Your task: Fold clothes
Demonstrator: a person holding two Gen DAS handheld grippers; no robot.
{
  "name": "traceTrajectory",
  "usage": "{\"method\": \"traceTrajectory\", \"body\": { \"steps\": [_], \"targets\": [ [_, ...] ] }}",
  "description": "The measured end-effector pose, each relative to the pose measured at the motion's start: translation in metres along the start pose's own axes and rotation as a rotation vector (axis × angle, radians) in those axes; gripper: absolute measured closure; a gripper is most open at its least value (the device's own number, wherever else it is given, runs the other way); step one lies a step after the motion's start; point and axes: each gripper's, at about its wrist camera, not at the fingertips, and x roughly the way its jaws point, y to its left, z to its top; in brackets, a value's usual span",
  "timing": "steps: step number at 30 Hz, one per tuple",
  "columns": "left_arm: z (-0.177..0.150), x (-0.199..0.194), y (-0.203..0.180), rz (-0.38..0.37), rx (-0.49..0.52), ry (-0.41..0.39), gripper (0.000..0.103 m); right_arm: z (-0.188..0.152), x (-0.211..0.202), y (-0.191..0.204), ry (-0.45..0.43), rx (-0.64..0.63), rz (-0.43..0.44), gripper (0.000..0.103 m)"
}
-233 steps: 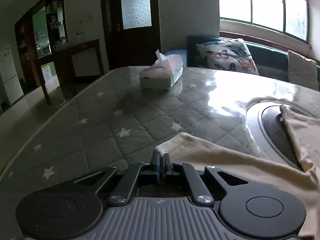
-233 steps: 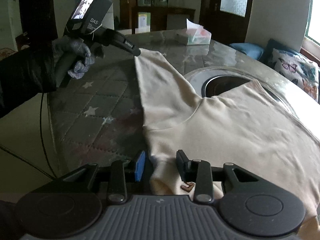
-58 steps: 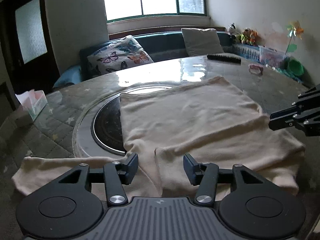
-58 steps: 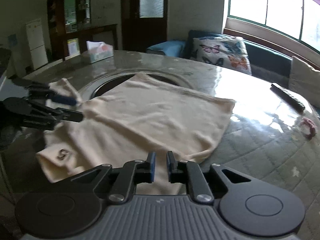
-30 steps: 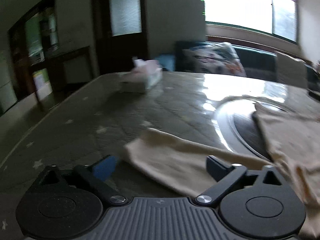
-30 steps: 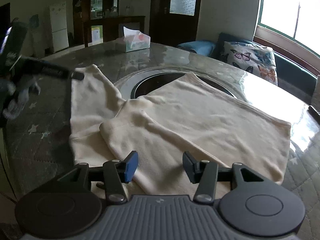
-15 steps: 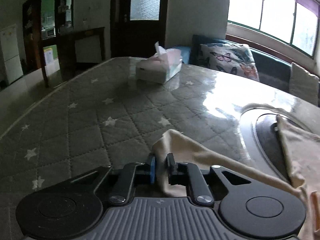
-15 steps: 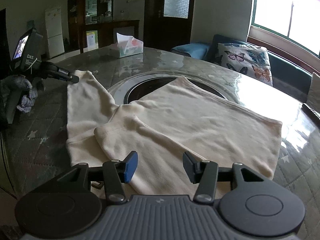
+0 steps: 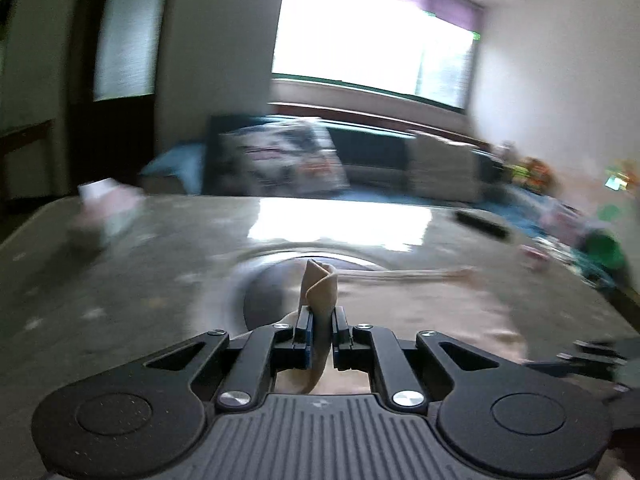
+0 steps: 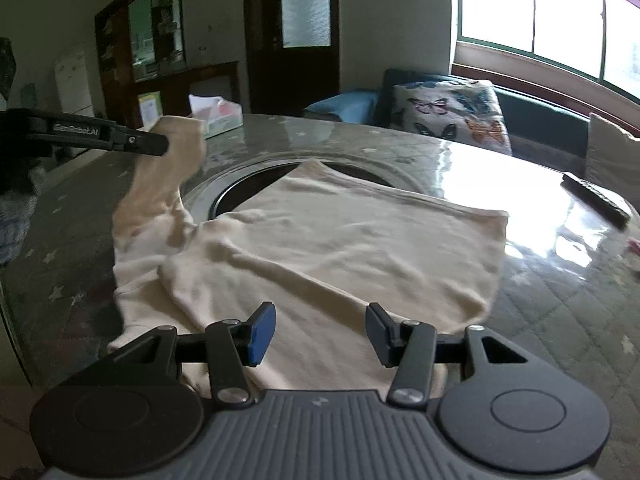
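A cream long-sleeved shirt (image 10: 340, 240) lies spread on the round table, one sleeve folded across its body. My left gripper (image 9: 320, 336) is shut on the end of the other sleeve (image 9: 318, 284), which sticks up between its jaws. In the right wrist view the left gripper (image 10: 160, 144) holds that sleeve (image 10: 160, 184) lifted above the table at the left. My right gripper (image 10: 318, 334) is open and empty, low over the shirt's near edge. The left wrist view is blurred.
A tissue box (image 10: 218, 116) stands at the table's far left. A dark remote (image 10: 596, 200) lies at the far right. A round dark inset (image 10: 248, 188) sits in the table's middle, partly under the shirt. A sofa with a butterfly cushion (image 10: 448, 116) lies beyond.
My left gripper has lifted the sleeve end off the table and swung right toward the shirt's body. My right gripper has stayed open over the near edge.
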Motion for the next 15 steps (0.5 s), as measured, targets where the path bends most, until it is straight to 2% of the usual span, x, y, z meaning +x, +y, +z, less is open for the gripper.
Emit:
{"method": "traceTrajectory", "body": {
  "steps": [4, 9, 13, 15],
  "targets": [
    [-0.004, 0.010, -0.043, -0.104, 0.063, 0.022, 0.093, -0.005, -0.010, -0.012, -0.014, 0.032, -0.018, 0.052],
    [-0.017, 0.022, -0.085, -0.193, 0.126, 0.078, 0.092, -0.016, -0.021, -0.027, -0.021, 0.076, -0.043, 0.052],
    [-0.028, 0.029, -0.105, -0.219, 0.174, 0.119, 0.089, -0.021, -0.023, -0.037, -0.018, 0.119, -0.061, 0.052],
    [-0.032, 0.030, -0.108, -0.235, 0.195, 0.131, 0.080, -0.024, -0.025, -0.043, -0.020, 0.141, -0.072, 0.052]
  ]
}}
